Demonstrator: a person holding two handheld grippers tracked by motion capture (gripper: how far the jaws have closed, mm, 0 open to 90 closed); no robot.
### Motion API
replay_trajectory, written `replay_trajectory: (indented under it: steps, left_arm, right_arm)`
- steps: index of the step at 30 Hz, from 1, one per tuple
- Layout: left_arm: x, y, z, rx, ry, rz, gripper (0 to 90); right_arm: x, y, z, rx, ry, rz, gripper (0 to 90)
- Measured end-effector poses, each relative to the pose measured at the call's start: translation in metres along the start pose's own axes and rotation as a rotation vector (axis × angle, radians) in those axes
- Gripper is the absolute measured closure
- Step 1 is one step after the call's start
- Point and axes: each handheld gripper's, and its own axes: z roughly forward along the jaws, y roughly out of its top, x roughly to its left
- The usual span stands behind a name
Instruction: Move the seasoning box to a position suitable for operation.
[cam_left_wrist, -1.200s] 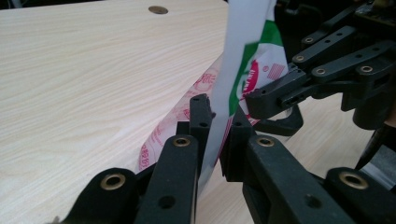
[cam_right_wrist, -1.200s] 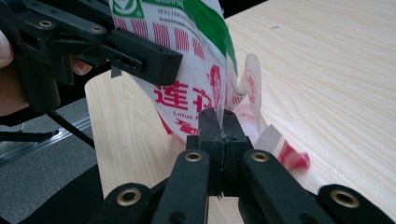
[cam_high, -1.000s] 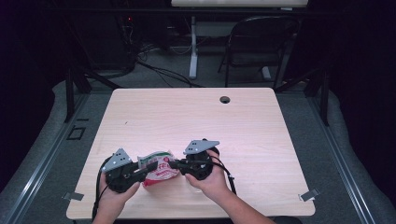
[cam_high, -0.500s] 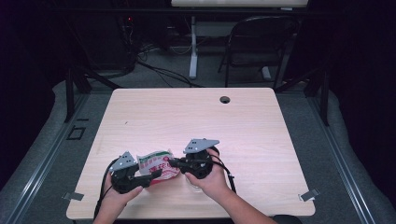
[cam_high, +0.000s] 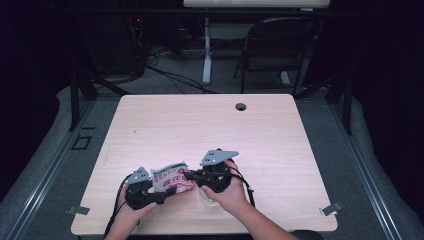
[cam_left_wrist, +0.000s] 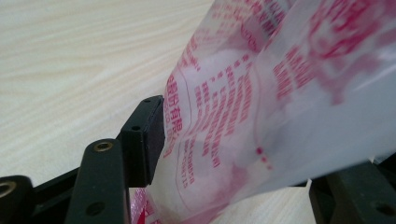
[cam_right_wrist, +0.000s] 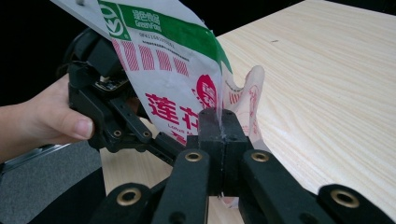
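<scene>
Plastic bag (cam_high: 172, 177), lower centre: right hand-held gripper (cam_right_wrist: 219, 122) clenched on its edge, left hand-held gripper (cam_high: 167, 192) just released, jaws opening around it, probably to regrasp lower.

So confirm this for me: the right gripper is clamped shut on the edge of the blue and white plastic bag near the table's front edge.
Wrong colour. The plastic bag is white with red print and a green band, as the right gripper view shows. The right gripper is indeed clamped shut on its edge, near the table's front edge.
</scene>
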Motion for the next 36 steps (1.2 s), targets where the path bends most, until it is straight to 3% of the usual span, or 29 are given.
replay_trajectory:
  steps: [2, 7, 26, 31, 33, 36]
  left_arm:
    - [-0.001, -0.001, 0.003, 0.005, 0.015, -0.004, 39.3]
    - [0.001, -0.005, 0.008, 0.019, -0.001, -0.012, 35.0]
    - [0.0, -0.006, 0.03, 0.071, -0.002, 0.009, 27.4]
    - [-0.002, -0.007, 0.036, 0.091, 0.03, 0.033, 26.4]
    - [0.0, -0.008, 0.039, 0.108, 0.016, 0.027, 25.9]
    - [0.001, -0.011, 0.042, 0.115, 0.029, 0.02, 25.4]
  right_arm:
    - [0.0, -0.001, -0.001, 0.0, -0.002, 0.002, 90.0]
    - [0.0, -0.005, -0.005, 0.003, -0.002, -0.001, 90.0]
    - [-0.001, -0.013, -0.012, 0.008, -0.011, 0.002, 90.0]
    - [0.001, -0.014, -0.013, 0.007, -0.02, 0.005, 90.0]
    - [0.001, -0.014, -0.013, 0.004, -0.023, 0.008, 90.0]
    - [0.0, -0.014, -0.013, 0.003, -0.023, 0.013, 90.0]
